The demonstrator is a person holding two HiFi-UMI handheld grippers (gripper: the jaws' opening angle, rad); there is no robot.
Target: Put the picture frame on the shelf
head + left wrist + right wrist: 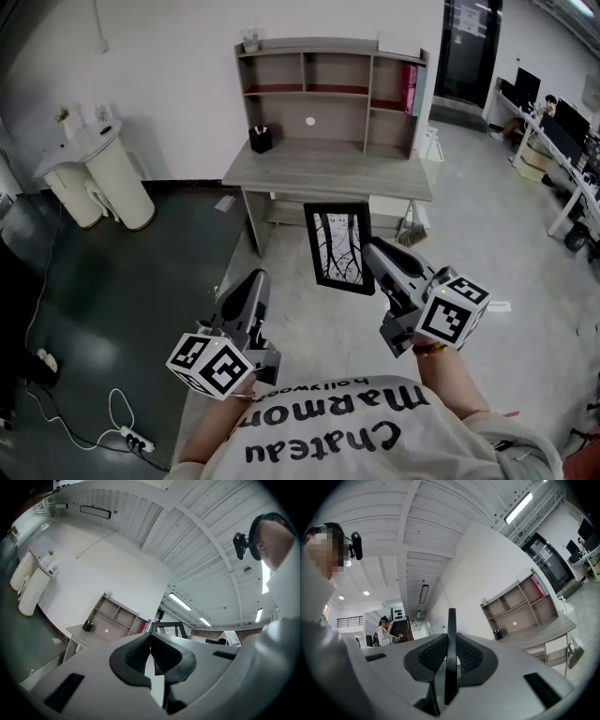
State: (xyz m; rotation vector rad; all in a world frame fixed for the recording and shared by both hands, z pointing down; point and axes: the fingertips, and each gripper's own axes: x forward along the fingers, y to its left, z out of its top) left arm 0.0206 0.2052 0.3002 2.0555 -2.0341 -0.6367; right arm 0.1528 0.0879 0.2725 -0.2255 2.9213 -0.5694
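Observation:
A black picture frame (339, 246) with a black-and-white print hangs in the air in front of the desk, held upright by its right edge. My right gripper (371, 247) is shut on that edge; in the right gripper view the frame (451, 639) shows edge-on as a thin dark strip between the pads. My left gripper (259, 279) is lower left of the frame, apart from it, jaws shut with nothing between them. The frame (169, 629) peeks above the left jaws. The grey shelf unit (333, 89) stands on the desk (328, 171) ahead.
A black pen holder (262, 140) sits on the desk's left part. Pink books (410, 89) stand in the shelf's right compartment. Two white bins (98, 178) stand at the left wall. Cables and a power strip (131, 438) lie on the dark floor. Office desks (562, 150) are at right.

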